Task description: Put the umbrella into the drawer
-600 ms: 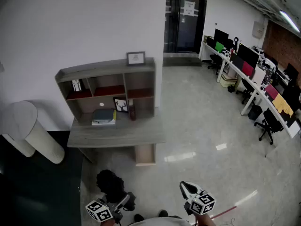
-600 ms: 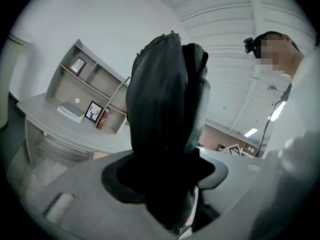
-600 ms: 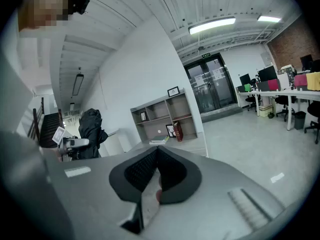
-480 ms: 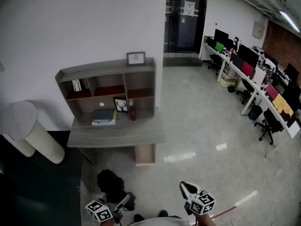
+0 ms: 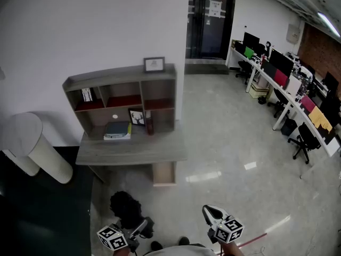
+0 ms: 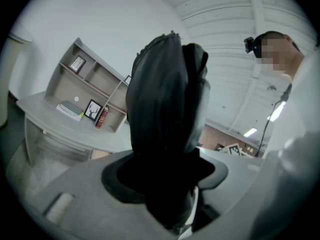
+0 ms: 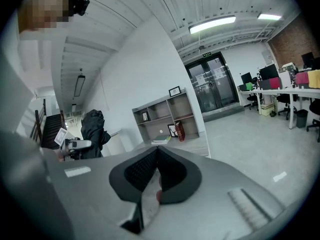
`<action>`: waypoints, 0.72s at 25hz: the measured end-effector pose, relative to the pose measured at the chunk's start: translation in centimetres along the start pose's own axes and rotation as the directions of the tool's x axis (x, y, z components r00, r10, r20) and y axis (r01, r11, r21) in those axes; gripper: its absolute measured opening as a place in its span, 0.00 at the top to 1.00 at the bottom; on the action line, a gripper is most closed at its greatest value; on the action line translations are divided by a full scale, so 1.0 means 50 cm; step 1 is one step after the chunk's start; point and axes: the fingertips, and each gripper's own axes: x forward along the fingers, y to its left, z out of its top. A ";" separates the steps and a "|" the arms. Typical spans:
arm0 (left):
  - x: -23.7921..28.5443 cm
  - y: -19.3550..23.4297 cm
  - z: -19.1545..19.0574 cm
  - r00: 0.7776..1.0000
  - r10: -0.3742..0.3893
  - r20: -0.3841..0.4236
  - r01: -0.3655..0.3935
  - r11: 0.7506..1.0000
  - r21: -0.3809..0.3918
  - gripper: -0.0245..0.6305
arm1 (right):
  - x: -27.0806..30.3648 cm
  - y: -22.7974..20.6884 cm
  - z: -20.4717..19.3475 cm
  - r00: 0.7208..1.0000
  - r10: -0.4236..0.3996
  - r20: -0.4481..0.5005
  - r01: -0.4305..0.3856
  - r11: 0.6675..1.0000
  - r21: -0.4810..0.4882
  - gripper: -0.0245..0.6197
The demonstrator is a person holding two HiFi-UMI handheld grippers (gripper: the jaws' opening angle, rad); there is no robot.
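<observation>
Two grippers, left gripper [image 6: 165,176] jaws partway apart, clamped on black umbrella [image 6: 165,84], right gripper [image 7: 156,153] jaws pressed together, empty.

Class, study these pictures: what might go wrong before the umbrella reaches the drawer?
The umbrella bulges loosely above the left hand-held gripper, so it may slip or snag going in.
It fills the left gripper view, hampering aim.
The desk stands well away, so the carry is long.

A black umbrella [image 6: 165,109] stands out against a grey wood-grain desk [image 5: 133,152], dark red book [image 5: 149,126] and white wall [image 5: 80,31].
</observation>
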 end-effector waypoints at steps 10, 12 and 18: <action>0.019 -0.020 -0.018 1.000 -0.001 -0.001 0.001 1.000 -0.015 0.58 | -0.019 -0.016 -0.006 1.000 0.009 -0.002 -0.009 1.000 0.023 0.95; 0.029 -0.025 -0.023 1.000 -0.003 0.000 0.003 1.000 -0.017 0.59 | -0.025 -0.029 -0.007 1.000 0.002 -0.005 -0.002 1.000 0.025 0.95; 0.068 -0.043 -0.035 1.000 0.001 -0.001 -0.001 1.000 -0.022 0.59 | -0.046 -0.070 -0.005 1.000 -0.007 -0.017 0.008 1.000 0.015 0.95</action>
